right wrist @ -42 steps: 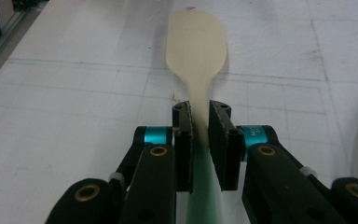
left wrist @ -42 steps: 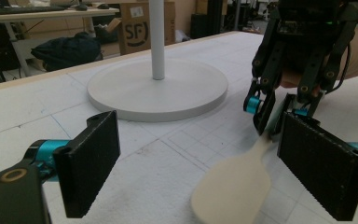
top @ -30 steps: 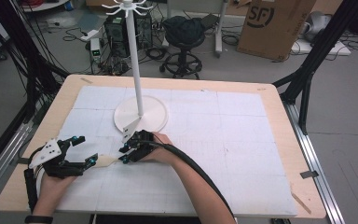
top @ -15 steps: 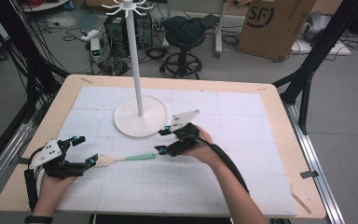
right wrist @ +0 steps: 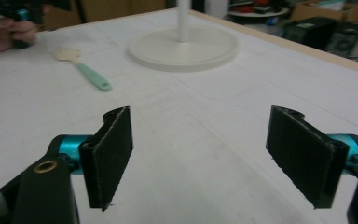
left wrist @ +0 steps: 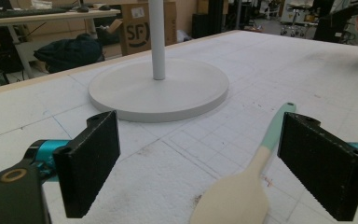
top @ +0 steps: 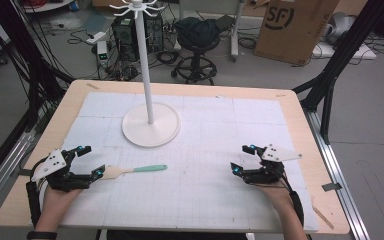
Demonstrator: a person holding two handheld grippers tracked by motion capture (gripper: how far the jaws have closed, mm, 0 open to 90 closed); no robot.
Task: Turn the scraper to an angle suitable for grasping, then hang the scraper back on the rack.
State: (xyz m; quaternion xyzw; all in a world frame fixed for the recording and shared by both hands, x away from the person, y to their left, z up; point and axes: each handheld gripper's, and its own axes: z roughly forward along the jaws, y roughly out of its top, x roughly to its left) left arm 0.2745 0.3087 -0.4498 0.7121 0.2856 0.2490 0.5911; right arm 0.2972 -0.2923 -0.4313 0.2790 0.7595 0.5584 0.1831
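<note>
Spatula [top: 130, 171] lies flat on the white mat of the counter [top: 290, 105], at about 7 o'clock from the round base of the white stand [top: 151, 125] and near it. Its pale wooden blade points toward 9 o'clock, the mint-green handle toward 3 o'clock. Left gripper [top: 87, 161] sits low at the counter's 8 o'clock edge; jaws wide apart, nothing gripped. In the left gripper view the blade [left wrist: 233, 198] lies on the mat between the two black pads, nearer the right-hand one [left wrist: 324, 170], with neither pad pressing on it; whether that pad brushes the handle cannot be told. Right gripper [top: 244, 159] is at the counter's 4 o'clock side, well apart from the spatula, its tips pointing toward 9 o'clock. Its jaws have just been opening and now stand wide, with bare mat between them in the right gripper view [right wrist: 200, 158]. That view shows the spatula [right wrist: 81, 67] far off at 11 o'clock.
</note>
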